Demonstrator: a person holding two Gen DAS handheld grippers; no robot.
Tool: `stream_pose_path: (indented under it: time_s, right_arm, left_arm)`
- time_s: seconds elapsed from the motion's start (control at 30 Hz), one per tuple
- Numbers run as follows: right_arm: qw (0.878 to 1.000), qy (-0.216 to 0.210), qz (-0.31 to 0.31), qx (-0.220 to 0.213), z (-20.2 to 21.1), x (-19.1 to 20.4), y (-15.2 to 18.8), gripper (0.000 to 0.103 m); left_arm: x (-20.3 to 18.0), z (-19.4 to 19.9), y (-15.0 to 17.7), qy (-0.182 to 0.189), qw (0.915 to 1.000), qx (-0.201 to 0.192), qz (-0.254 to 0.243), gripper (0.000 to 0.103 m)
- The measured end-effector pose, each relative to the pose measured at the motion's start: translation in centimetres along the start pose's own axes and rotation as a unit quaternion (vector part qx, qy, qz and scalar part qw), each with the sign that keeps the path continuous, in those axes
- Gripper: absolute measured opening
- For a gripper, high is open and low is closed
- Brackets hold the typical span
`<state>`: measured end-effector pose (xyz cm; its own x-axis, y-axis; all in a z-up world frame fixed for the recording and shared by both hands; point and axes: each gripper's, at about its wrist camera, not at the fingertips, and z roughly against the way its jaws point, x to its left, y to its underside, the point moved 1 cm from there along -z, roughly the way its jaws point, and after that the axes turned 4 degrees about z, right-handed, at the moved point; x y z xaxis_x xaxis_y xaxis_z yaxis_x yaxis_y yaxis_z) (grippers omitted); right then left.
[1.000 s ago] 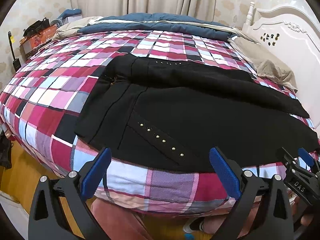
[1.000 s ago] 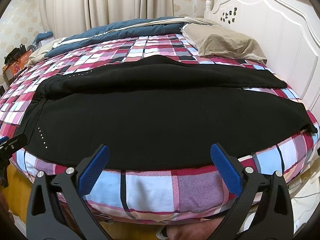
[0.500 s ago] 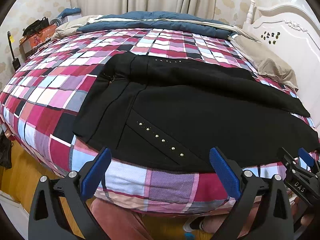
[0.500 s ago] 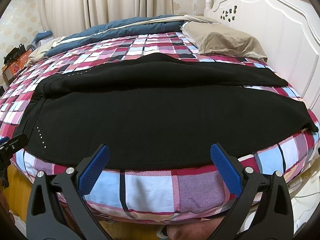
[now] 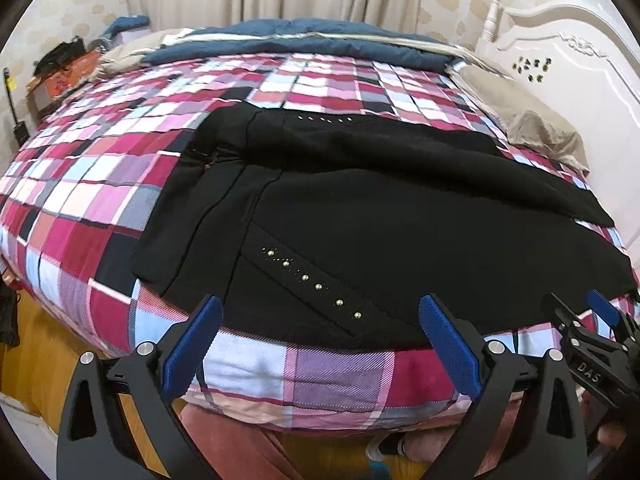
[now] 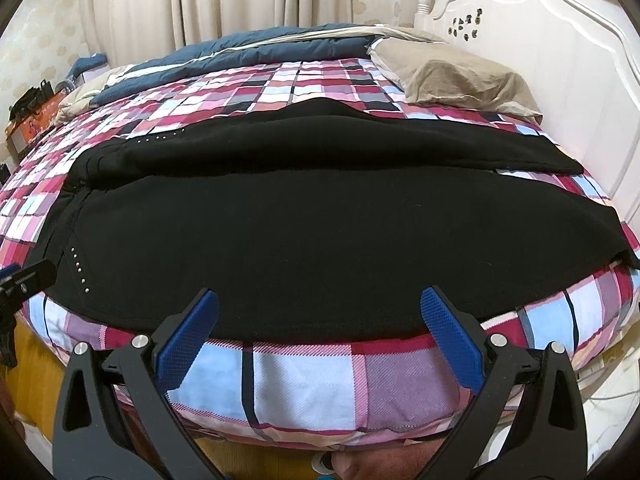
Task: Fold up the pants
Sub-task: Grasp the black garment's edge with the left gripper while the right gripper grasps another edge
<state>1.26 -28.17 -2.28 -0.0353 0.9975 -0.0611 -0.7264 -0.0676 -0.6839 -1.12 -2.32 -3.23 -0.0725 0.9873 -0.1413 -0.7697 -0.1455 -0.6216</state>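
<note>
A: Change since a second ago?
B: Left camera has edged closer; the pants [image 5: 360, 208] are unmoved, flat across frame centre on the checked bedspread [image 5: 100, 184].

A: Grippers?
B: Left gripper [image 5: 320, 344] and right gripper [image 6: 320, 332] both gape wide and empty, lower frame, likely positioned for the near hem.

A: Markings?
B: "DAS", lower right.

We see black studded fabric pants [image 5: 360, 216] spread flat across the pink-and-red checked bed [image 5: 120, 184], our left hand-held gripper [image 5: 320, 340] hovering wide open, empty, just above their near edge.

"DAS" is printed on the right gripper [image 5: 591, 322]
</note>
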Motion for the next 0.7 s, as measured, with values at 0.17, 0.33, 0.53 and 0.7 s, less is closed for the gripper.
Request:
stream_pose_path:
  time_s: [0.17,0.33,0.53,0.7]
  right_arm:
    - [1.000,-0.003,0.013,0.007,-0.9,0.4,-1.1,0.101]
    - [0.999,-0.023,0.031,0.007,-1.6,1.0,-3.2,0.101]
    - [0.997,-0.041,0.061,-0.008,-2.7,2.4,-6.7,0.101]
    - [0.995,-0.054,0.080,-0.006,-4.6,3.5,-9.0,0.101]
  left_arm:
    - [2.2,-0.7,-3.6,0.023,0.9993,0.018,-0.021,0.098]
    - [7.5,-2.7,-10.3,0.088,0.9955,0.033,0.010,0.098]
    - [14.1,-9.7,-18.0,0.157,0.9802,0.102,0.064,0.098]
    - [17.6,-16.1,-21.3,0.216,0.9549,0.146,0.142,0.098]
